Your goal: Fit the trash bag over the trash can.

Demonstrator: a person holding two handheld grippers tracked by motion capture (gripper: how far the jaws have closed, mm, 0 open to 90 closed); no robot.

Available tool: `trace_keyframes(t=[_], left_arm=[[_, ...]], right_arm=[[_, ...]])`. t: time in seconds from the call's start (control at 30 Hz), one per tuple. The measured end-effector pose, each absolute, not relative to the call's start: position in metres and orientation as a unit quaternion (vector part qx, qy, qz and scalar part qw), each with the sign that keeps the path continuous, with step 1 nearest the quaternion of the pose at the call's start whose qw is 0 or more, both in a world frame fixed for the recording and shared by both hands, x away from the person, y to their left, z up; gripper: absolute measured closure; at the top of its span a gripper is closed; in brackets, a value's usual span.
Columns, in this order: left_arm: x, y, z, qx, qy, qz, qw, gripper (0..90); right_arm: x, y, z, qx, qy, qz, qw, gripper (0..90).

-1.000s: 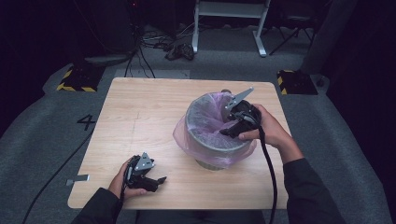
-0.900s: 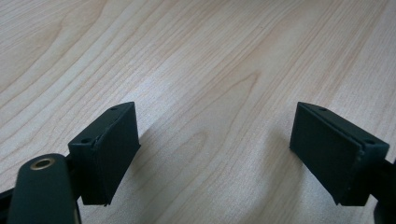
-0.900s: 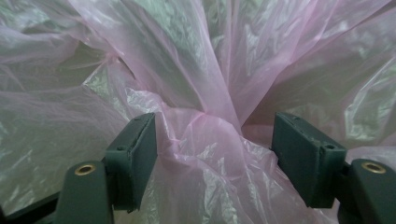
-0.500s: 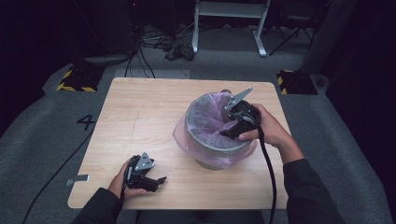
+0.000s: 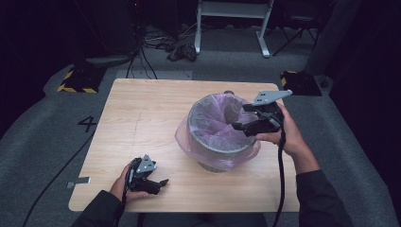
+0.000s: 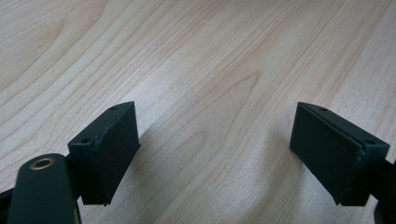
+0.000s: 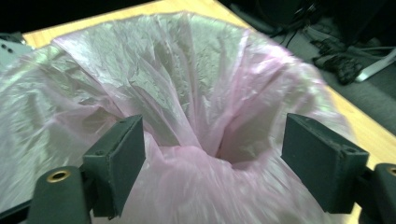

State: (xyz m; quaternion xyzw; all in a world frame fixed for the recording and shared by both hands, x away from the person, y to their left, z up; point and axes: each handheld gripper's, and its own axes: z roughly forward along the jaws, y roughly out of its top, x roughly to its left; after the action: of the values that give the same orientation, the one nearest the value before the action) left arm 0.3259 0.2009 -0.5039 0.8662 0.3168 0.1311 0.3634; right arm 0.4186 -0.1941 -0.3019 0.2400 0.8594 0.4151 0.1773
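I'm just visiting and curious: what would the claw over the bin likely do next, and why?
Probably dip a little and close on the pink bag. The right claw is open at the rim of the bin, with loose, bunched plastic lying between its jaws, ungripped. The left claw rests open on the table.

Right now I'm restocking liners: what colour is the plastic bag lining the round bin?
Pale translucent pink plastic bag, clearest in the right gripper view.

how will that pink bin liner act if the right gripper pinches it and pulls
The pink bin liner looks thin, see-through and creased, so it is probably floppy and very light. It drapes loosely over the bin rim, so a pull would likely bunch it or slide it off. The right gripper is open above it.
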Motion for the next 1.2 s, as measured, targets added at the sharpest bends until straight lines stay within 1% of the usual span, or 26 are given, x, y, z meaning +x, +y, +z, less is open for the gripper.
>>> trace_keyframes(t=[0.2, 0.37, 0.53, 0.6, 0.83, 1.2], left_arm=[[0.326, 0.201, -0.504, 0.866, 0.318, 0.131, 0.363, 15.3], [0.325, 0.201, -0.504, 0.865, 0.319, 0.132, 0.363, 15.3], [0.326, 0.201, -0.504, 0.866, 0.318, 0.131, 0.363, 15.3], [0.326, 0.201, -0.504, 0.866, 0.318, 0.131, 0.363, 15.3], [0.325, 0.201, -0.504, 0.865, 0.319, 0.133, 0.363, 15.3], [0.325, 0.201, -0.504, 0.866, 0.319, 0.132, 0.363, 15.3]], right_arm=[[0.391, -0.229, -0.299, 0.235, 0.839, 0.449, 0.197, 20.4], [0.372, -0.26, -0.303, 0.249, 0.821, 0.472, 0.203, 20.3], [0.351, -0.28, -0.315, 0.253, 0.823, 0.458, 0.221, 20.0], [0.346, -0.286, -0.322, 0.252, 0.827, 0.446, 0.233, 19.8], [0.34, -0.298, -0.349, 0.268, 0.836, 0.416, 0.238, 19.7], [0.34, -0.297, -0.389, 0.263, 0.865, 0.353, 0.241, 19.6]])
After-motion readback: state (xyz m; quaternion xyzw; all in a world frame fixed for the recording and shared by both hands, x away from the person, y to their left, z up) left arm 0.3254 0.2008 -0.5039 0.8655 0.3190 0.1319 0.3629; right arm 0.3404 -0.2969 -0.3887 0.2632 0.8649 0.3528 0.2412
